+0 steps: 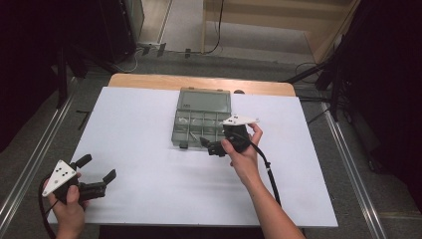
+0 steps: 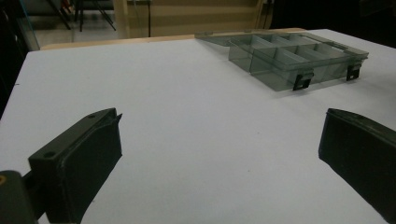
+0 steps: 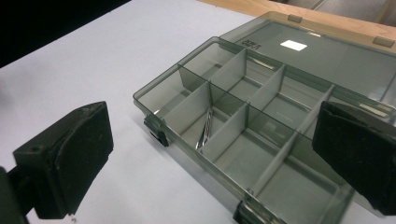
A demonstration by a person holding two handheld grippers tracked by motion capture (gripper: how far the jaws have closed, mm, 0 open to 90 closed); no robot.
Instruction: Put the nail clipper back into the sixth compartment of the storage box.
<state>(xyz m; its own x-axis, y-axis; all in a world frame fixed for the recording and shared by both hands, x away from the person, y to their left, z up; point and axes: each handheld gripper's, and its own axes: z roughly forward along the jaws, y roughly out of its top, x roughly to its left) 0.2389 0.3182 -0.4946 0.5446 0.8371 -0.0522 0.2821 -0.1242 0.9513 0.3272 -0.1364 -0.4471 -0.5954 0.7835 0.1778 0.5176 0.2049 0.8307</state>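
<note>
A smoky transparent compartment box lies open at the table's far middle, its lid folded flat behind it. In the right gripper view one front compartment of the box holds a thin metal pin; the other nearby compartments look empty. My right gripper hovers at the box's front right corner, open, its jaws spread wide over the compartments. My left gripper is low over the front left of the table, open with nothing between its jaws. The box sits far off to its upper right.
A white sheet covers the wooden table. Two black latches hang on the box's front wall. Cables trail from both grippers toward the person. Dark stands and floor rails flank the table.
</note>
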